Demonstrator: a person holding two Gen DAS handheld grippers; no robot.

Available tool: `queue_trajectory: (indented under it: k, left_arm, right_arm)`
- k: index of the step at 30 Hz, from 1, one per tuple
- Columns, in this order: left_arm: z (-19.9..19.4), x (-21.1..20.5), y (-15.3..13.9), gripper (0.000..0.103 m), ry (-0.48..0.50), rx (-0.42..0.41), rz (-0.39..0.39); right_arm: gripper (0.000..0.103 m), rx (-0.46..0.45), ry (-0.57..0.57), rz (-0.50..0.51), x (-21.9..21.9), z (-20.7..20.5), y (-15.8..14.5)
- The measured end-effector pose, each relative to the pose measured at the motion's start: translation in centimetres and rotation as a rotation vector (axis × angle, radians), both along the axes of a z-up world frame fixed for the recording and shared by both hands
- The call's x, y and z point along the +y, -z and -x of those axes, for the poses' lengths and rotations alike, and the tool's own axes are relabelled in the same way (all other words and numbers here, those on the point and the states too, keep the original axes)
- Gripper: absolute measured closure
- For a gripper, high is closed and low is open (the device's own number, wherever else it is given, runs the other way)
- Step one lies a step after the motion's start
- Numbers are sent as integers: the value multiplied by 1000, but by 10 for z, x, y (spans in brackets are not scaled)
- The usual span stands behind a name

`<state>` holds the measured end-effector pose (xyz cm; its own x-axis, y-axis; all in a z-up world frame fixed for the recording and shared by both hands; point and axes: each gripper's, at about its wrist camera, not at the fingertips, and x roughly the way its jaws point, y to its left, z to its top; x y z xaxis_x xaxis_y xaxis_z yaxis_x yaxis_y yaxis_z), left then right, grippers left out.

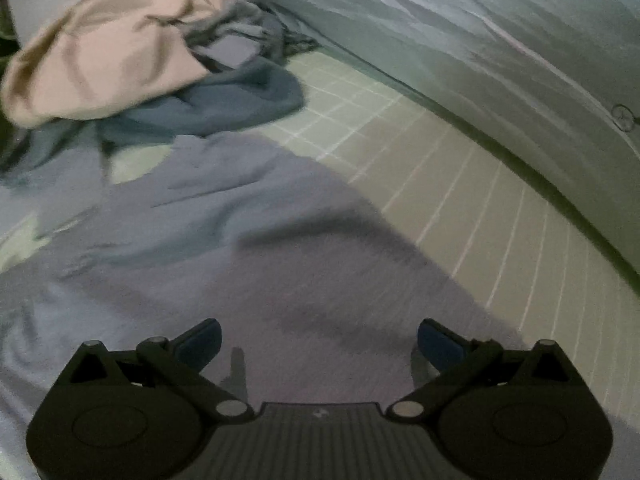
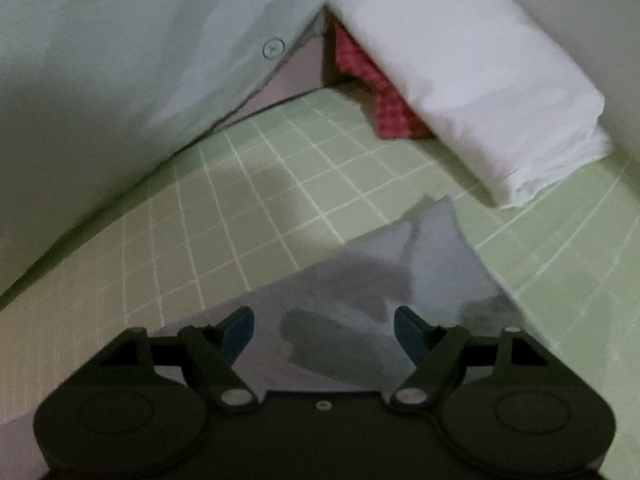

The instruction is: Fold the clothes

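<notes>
Where fingers point(image 1: 200, 344) gape, soft grey garment point(image 1: 248, 248) lies rumpled.

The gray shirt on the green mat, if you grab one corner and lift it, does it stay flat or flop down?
The gray shirt would probably flop: it already lies in soft wrinkles on the checked mat, and in the right wrist view its corner is folded over. It looks thin, so likely light. Both the left gripper and right gripper hover open over it.
</notes>
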<state>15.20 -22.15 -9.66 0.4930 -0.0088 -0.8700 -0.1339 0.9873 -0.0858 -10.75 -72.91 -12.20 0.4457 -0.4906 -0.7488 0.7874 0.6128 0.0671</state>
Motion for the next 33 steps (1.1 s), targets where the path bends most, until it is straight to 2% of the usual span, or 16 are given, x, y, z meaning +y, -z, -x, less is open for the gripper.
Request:
queue_trajectory:
  k: [4, 7, 8, 9, 10, 11, 12, 13, 19, 22, 24, 26, 27, 28, 29, 33]
  left_arm:
    - [-28, -14, 13, 2, -38, 23, 20]
    - [-37, -20, 20, 16, -71, 13, 2]
    - [-40, -22, 23, 30, -82, 10, -4]
    - [-41, -27, 21, 41, -73, -15, -27]
    - [-42, -31, 21, 66, -49, -42, -51]
    - [-43, -34, 21, 86, -30, -57, -71]
    - [-44, -36, 21, 100, -12, -72, -91]
    - [-47, -36, 22, 101, -10, -77, -85]
    - [-71, -33, 11, 102, -9, -133, -44]
    - [-92, -37, -5, 102, 8, -199, -34]
    - [-102, -35, -17, 101, -9, -259, 8]
    - [-112, -36, -25, 79, -37, -279, 17]
    - [-115, -38, -26, 68, -37, -267, 6]
    - [-116, -40, -26, 46, -23, -250, -1]
    - [-111, -40, -26, 30, -2, -244, 2]
    - [-72, -36, -20, 18, 90, -217, -2]
  right_arm:
    - [24, -8, 12, -60, -4, -23, 15]
    - [24, -14, 19, -101, -7, -40, 25]
    - [25, -8, 11, -91, -8, -41, 26]
    - [46, 6, -1, -62, -5, -42, 26]
    - [84, 23, -17, -34, -3, -43, 26]
    - [98, 46, -43, -11, -1, -45, 26]
    - [102, 47, -54, -7, -2, -45, 26]
    - [102, 49, -65, -4, -2, -45, 26]
    - [103, 63, -105, 61, -13, -59, 20]
    - [103, 56, -157, 162, -23, -88, 5]
    - [103, 5, -182, 226, -27, -107, -11]
    - [102, -69, -186, 262, -31, -122, -25]
    - [87, -81, -183, 275, -33, -128, -30]
    - [58, -71, -184, 281, -33, -133, -32]
    - [48, -60, -186, 285, -32, -136, -34]
    - [36, -8, -222, 255, -13, -110, -28]
